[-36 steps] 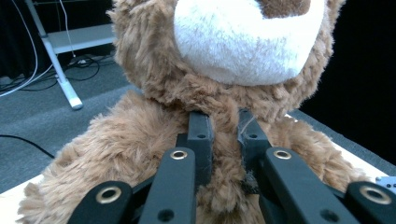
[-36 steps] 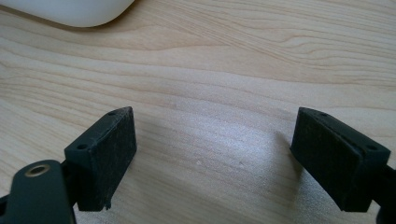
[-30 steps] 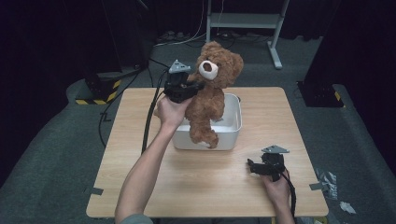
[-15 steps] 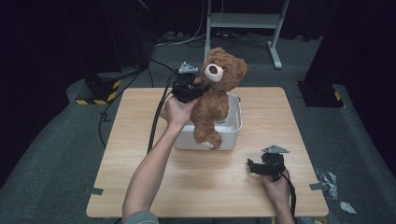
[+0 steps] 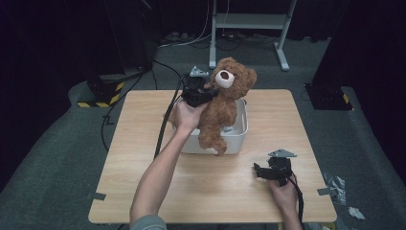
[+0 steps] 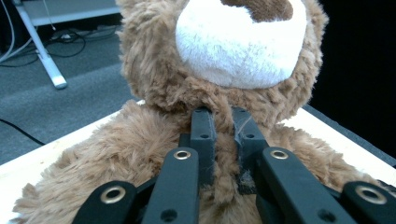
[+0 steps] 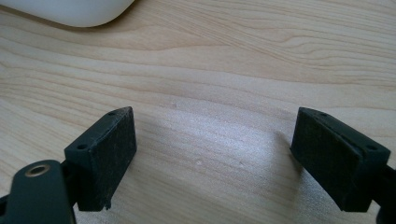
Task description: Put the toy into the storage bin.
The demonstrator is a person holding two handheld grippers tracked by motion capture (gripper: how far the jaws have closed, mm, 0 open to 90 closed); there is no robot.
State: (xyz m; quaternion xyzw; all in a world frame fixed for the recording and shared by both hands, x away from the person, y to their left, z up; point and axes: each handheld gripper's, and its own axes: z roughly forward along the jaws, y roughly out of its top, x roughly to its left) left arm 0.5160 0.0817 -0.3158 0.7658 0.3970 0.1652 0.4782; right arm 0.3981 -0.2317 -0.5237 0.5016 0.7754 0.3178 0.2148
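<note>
The teddy bear (image 5: 225, 103) looks soft, squashy and light, so the left gripper (image 6: 224, 140) has its jaws pinched on the fur at its neck, while the right gripper (image 7: 212, 154) rests on the worktop (image 5: 143, 143) with jaws wide apart.

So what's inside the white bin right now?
The white bin holds the teddy bear's lower body, one leg draped over the front rim, and something small and pale beside it. The left gripper grips the bear's neck. The bear hides the bin's floor.
</note>
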